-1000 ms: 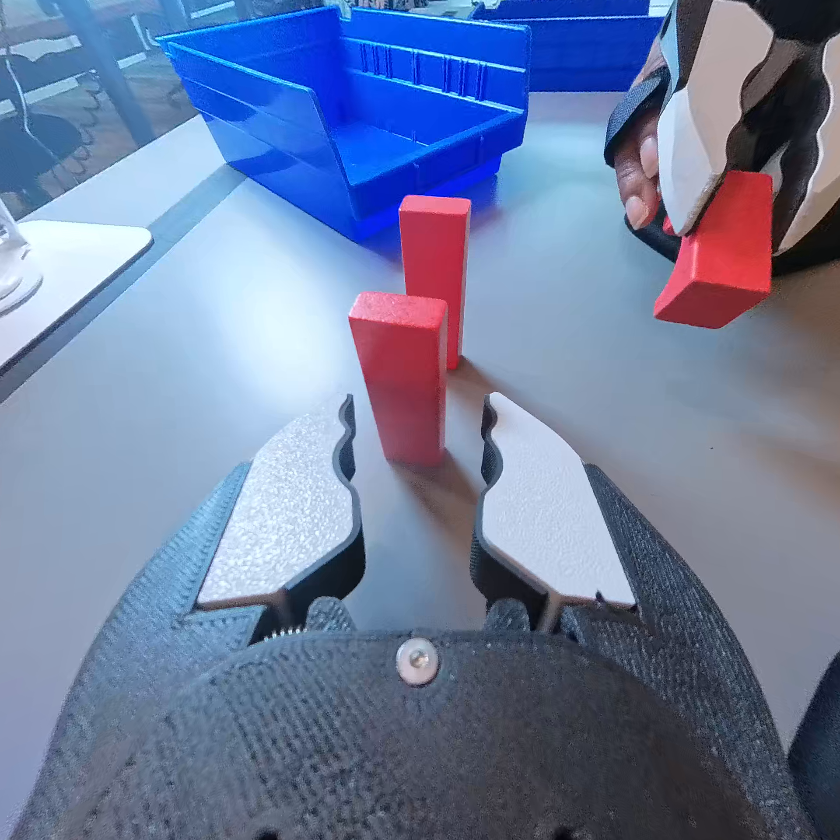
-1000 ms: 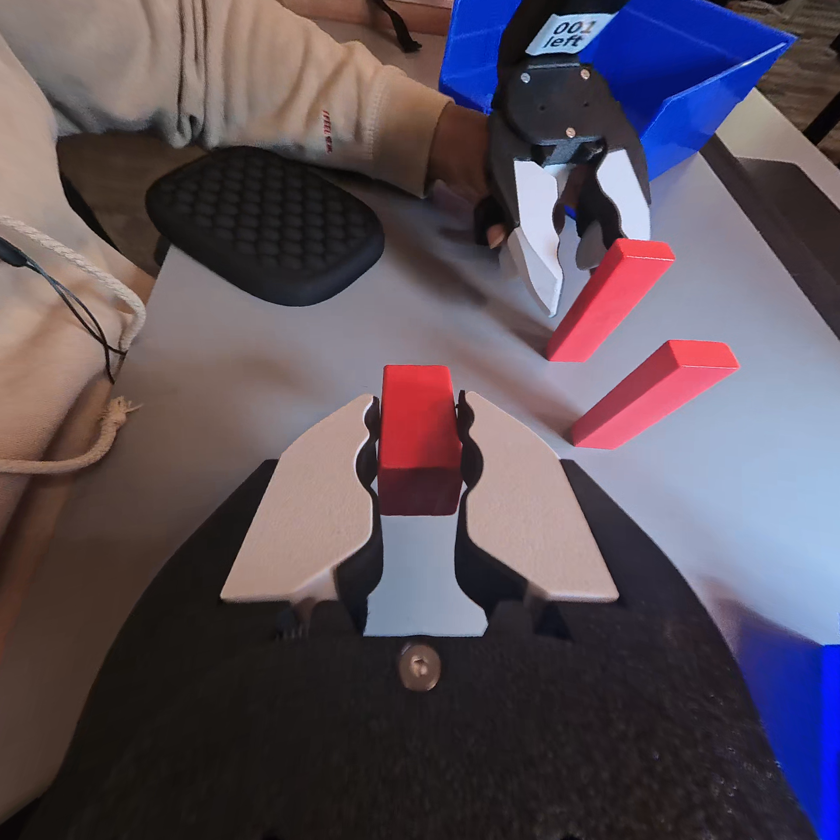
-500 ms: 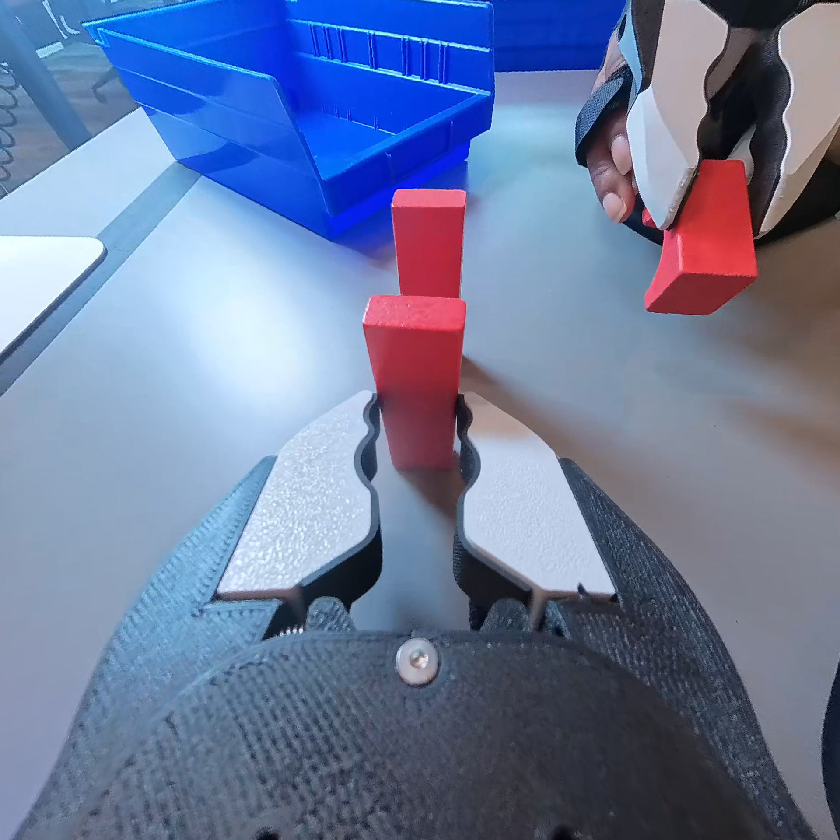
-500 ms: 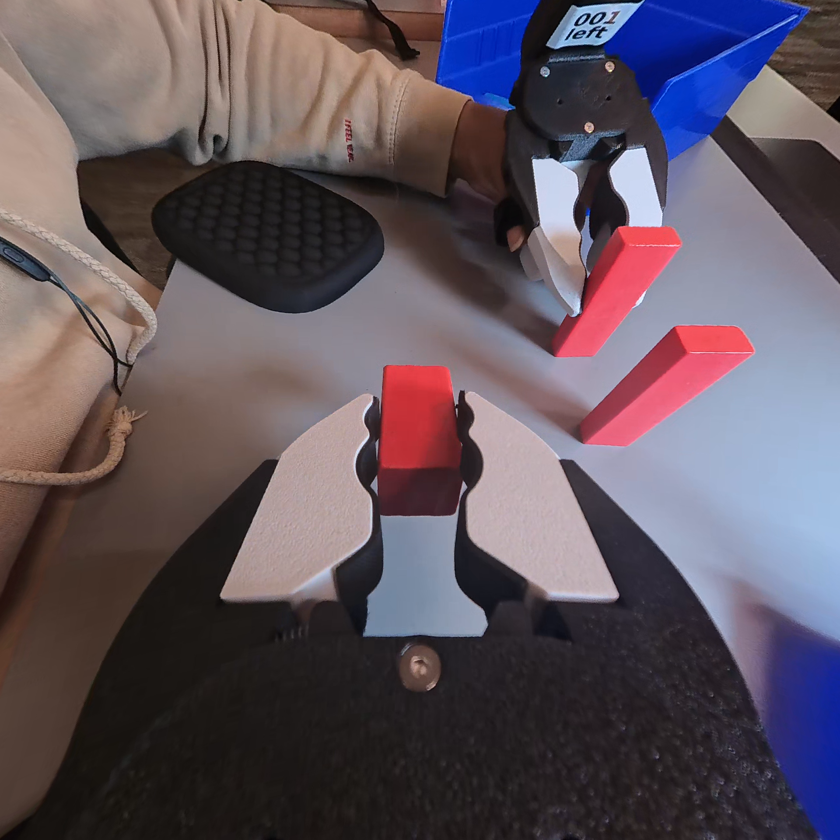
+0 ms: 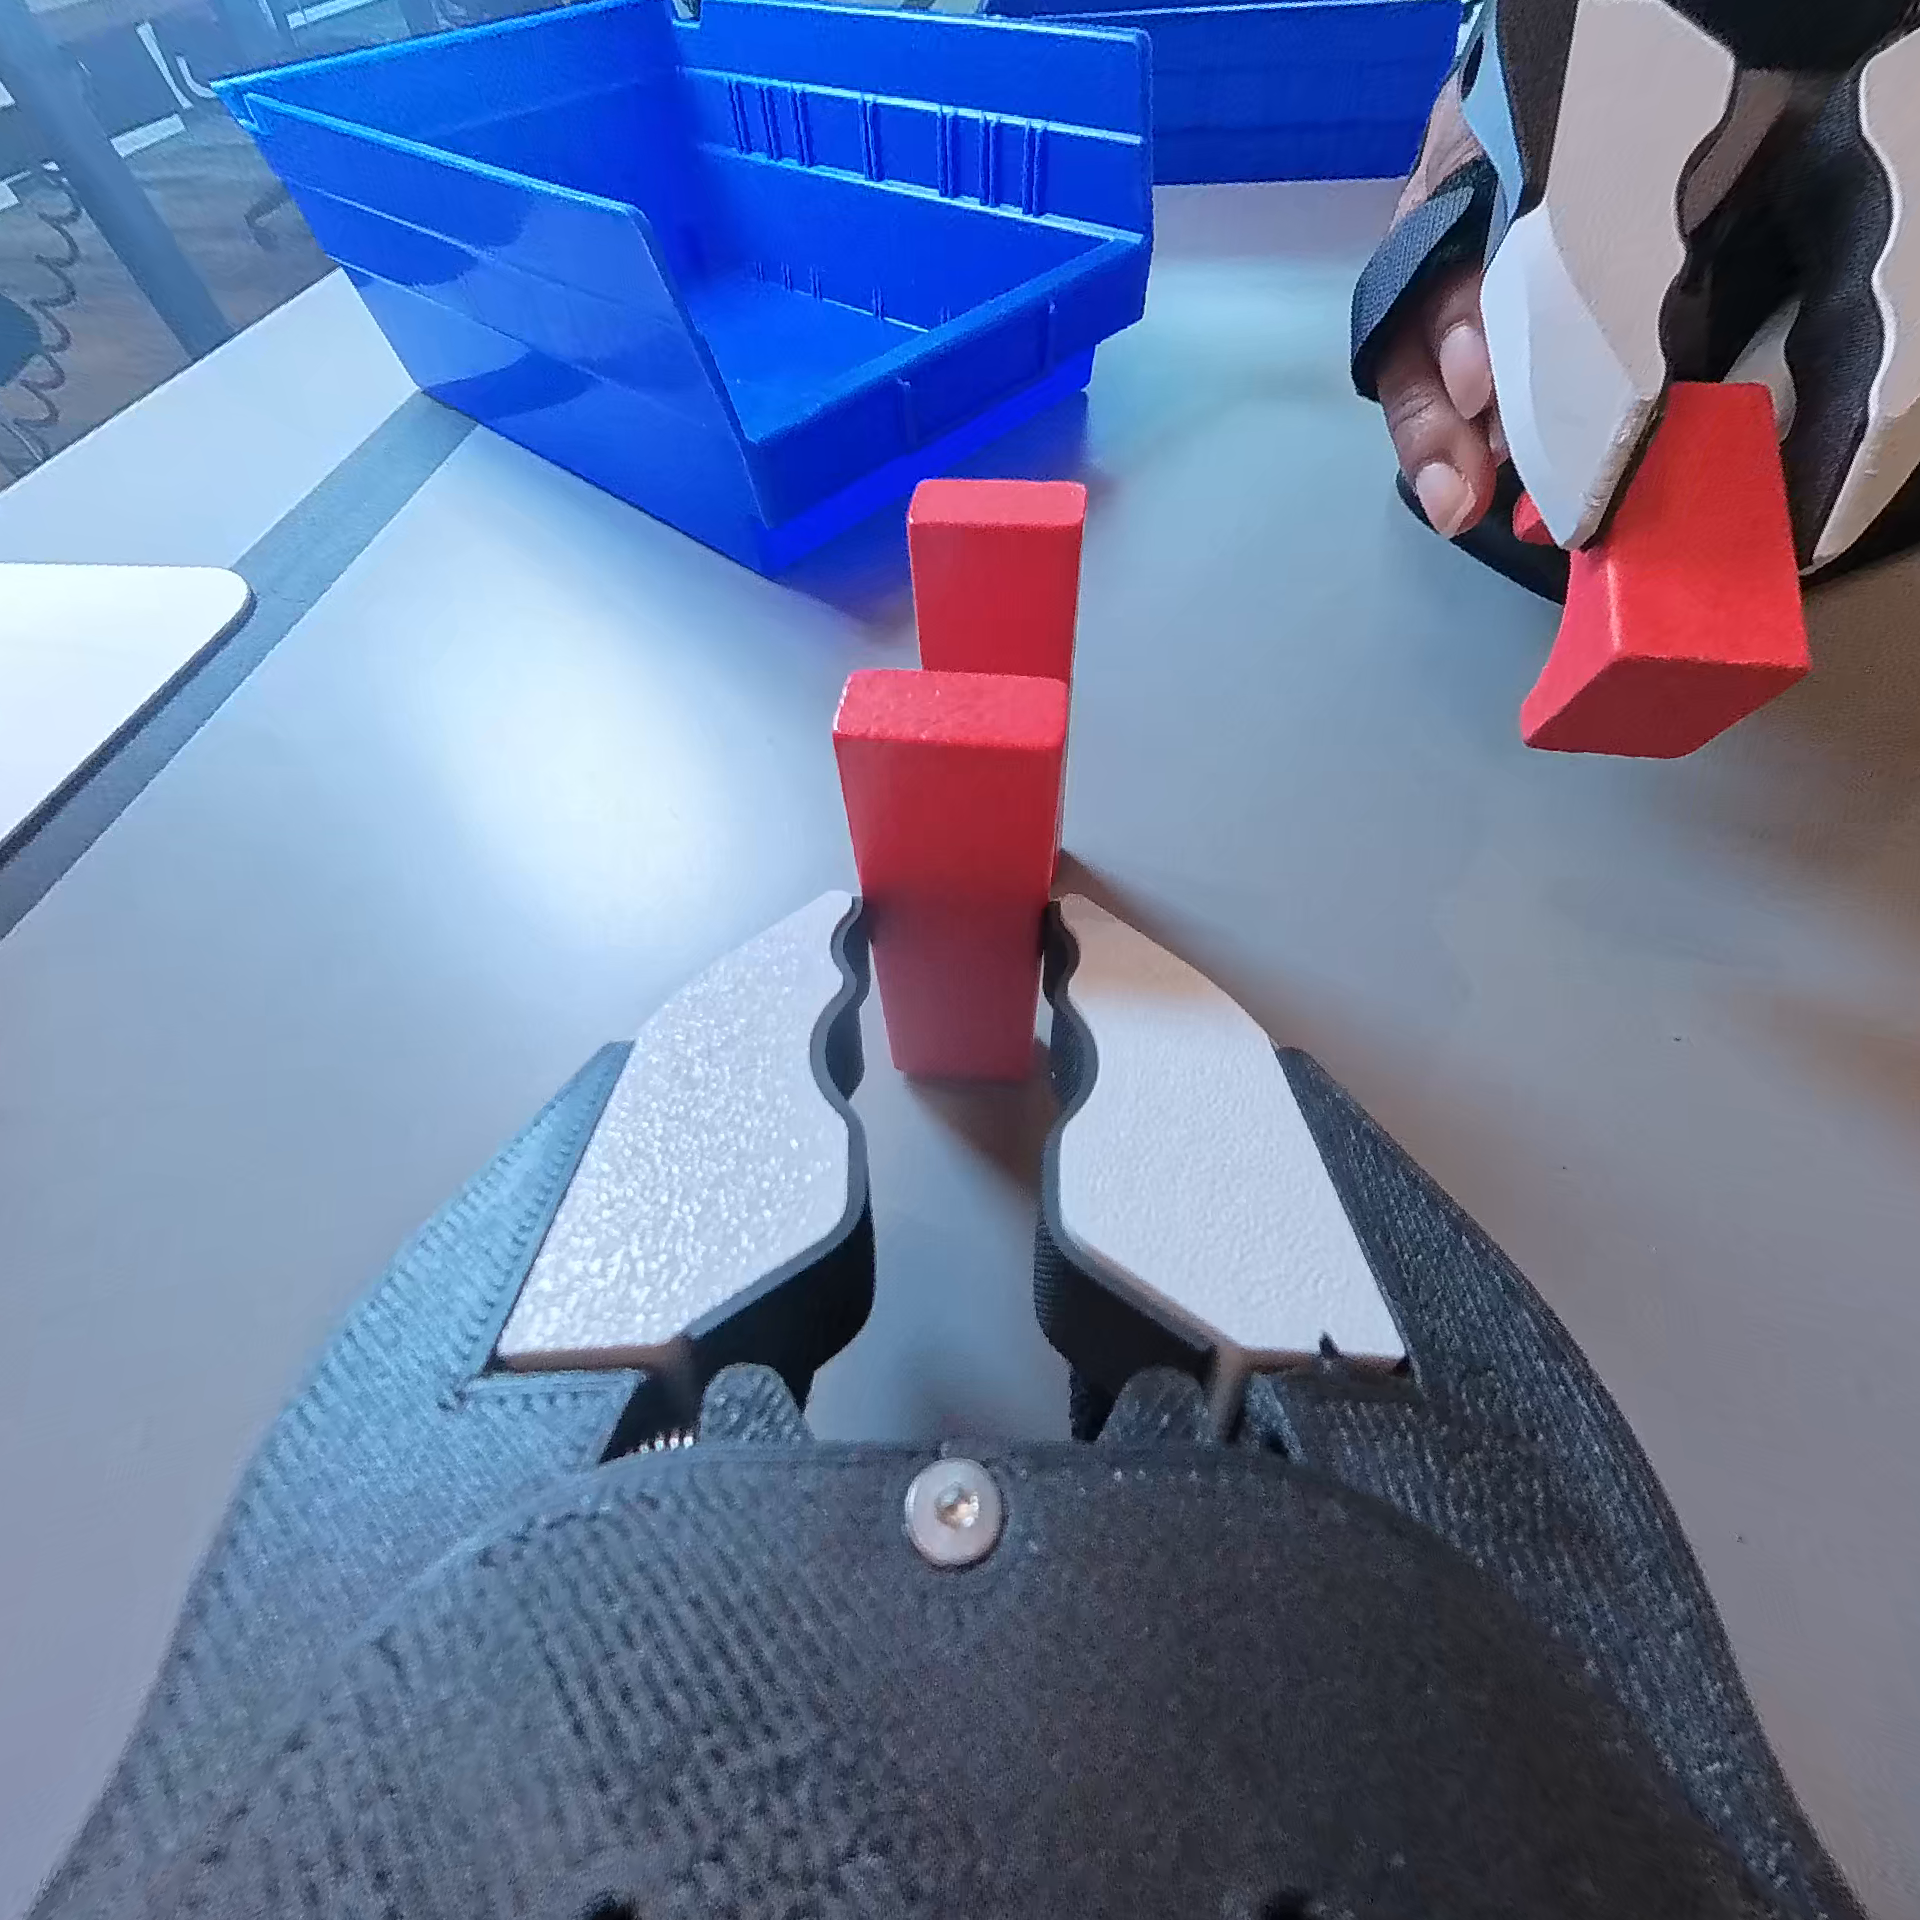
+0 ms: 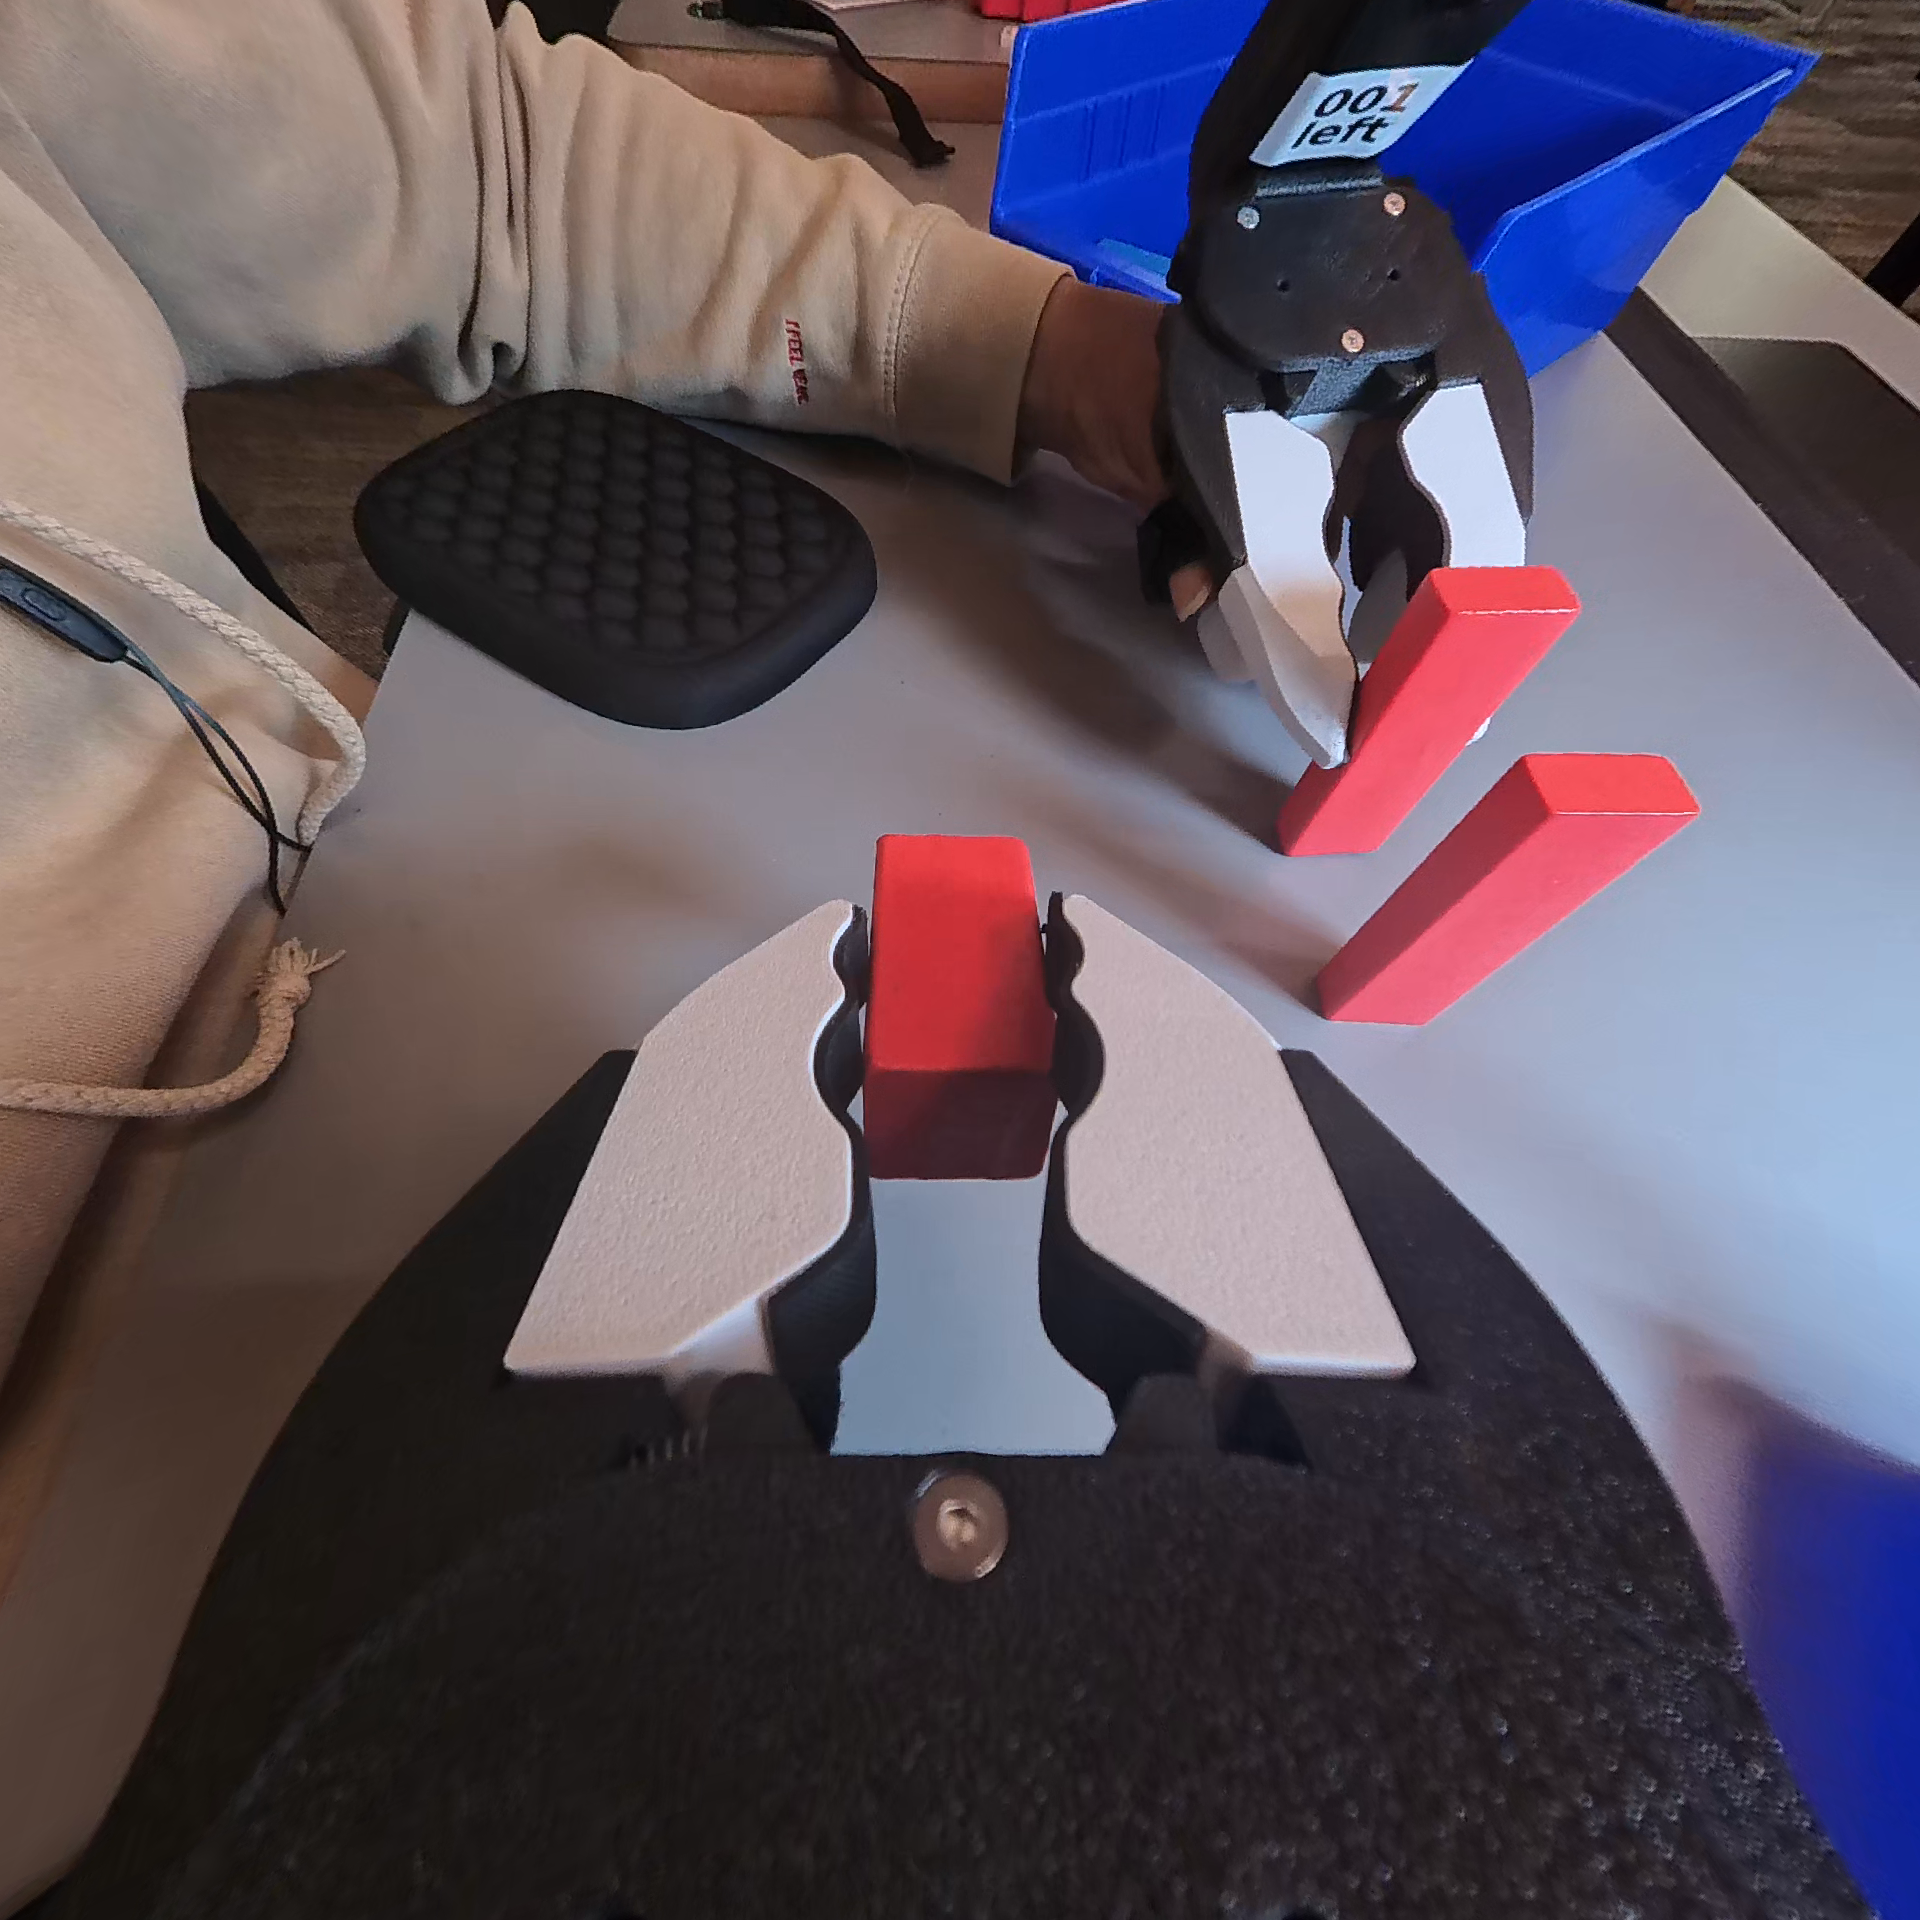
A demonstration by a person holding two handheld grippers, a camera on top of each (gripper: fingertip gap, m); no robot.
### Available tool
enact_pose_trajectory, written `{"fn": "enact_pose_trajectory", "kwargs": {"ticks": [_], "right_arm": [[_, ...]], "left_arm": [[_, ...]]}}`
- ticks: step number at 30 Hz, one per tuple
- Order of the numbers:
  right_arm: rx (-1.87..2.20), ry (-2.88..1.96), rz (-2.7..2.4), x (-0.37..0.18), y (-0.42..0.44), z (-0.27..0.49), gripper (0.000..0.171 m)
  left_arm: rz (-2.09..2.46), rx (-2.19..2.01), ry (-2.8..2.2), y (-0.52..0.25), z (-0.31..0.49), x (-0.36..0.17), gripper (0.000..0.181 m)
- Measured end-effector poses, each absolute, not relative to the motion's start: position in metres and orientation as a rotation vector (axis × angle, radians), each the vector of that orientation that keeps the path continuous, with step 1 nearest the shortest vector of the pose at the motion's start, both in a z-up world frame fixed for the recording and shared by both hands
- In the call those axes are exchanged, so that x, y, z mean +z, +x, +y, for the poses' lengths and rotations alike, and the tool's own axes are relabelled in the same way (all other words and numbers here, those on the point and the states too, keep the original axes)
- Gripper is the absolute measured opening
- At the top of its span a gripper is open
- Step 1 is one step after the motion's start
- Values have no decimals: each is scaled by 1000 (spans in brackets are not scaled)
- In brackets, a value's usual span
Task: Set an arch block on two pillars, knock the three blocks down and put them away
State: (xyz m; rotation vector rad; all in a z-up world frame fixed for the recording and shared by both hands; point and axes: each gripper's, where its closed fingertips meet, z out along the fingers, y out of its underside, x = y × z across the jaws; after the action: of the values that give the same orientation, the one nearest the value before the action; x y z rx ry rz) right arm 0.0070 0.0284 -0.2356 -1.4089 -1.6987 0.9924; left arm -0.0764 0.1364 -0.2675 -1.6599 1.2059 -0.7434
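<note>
Two red pillars stand upright on the grey table. My left gripper (image 5: 951, 925) is shut on the lower part of the near pillar (image 5: 951, 790), a finger touching each side. The far pillar (image 5: 992, 582) stands just behind it, free. My right gripper (image 6: 951, 925) is shut on the red arch block (image 6: 956, 997) and holds it above the table, to the right of the pillars. The right wrist view shows the left gripper (image 6: 1403, 727) around one pillar (image 6: 1455, 665), with the other pillar (image 6: 1507, 883) beside it. The left wrist view shows the right gripper (image 5: 1714, 499) holding the arch block (image 5: 1673, 613).
An open blue bin (image 5: 623, 312) stands behind the pillars and shows in the right wrist view (image 6: 1621, 208). A second blue bin (image 5: 1299, 104) is farther back. A black pad (image 6: 623, 561) and a person's sleeve (image 6: 520, 208) lie at the table's left. A white board (image 5: 94, 665) lies left.
My left gripper has moved forward and closed its open fingers onto the near pillar. My right gripper has kept hold of the arch block and shifted only slightly.
</note>
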Motion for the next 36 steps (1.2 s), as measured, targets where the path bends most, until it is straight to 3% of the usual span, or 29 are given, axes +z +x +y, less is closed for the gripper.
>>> {"fn": "enact_pose_trajectory", "kwargs": {"ticks": [4,5,6,15,20,30,34,36], "right_arm": [[991,-1412,-1702,-237,7,28,32],[990,-1411,-1703,-237,7,28,29],[988,-1406,-1700,-236,7,28,16],[969,-1424,-1689,-236,7,31,19],[850,-1543,-1725,-253,13,43,30],[680,-1777,-1873,-276,53,44,82],[607,-1806,-1964,-293,53,38,85],[586,-1811,-1987,-299,53,37,78]], "left_arm": [[1214,-742,-1664,-76,136,-269,32],[1217,-746,-1664,-76,135,-269,32],[1217,-747,-1665,-76,135,-269,32],[1225,-754,-1663,-77,134,-269,32],[1231,-750,-1664,-77,134,-269,33],[1239,-742,-1677,-78,134,-270,40],[1252,-734,-1681,-76,133,-273,38],[1253,-734,-1680,-75,132,-273,35]]}}
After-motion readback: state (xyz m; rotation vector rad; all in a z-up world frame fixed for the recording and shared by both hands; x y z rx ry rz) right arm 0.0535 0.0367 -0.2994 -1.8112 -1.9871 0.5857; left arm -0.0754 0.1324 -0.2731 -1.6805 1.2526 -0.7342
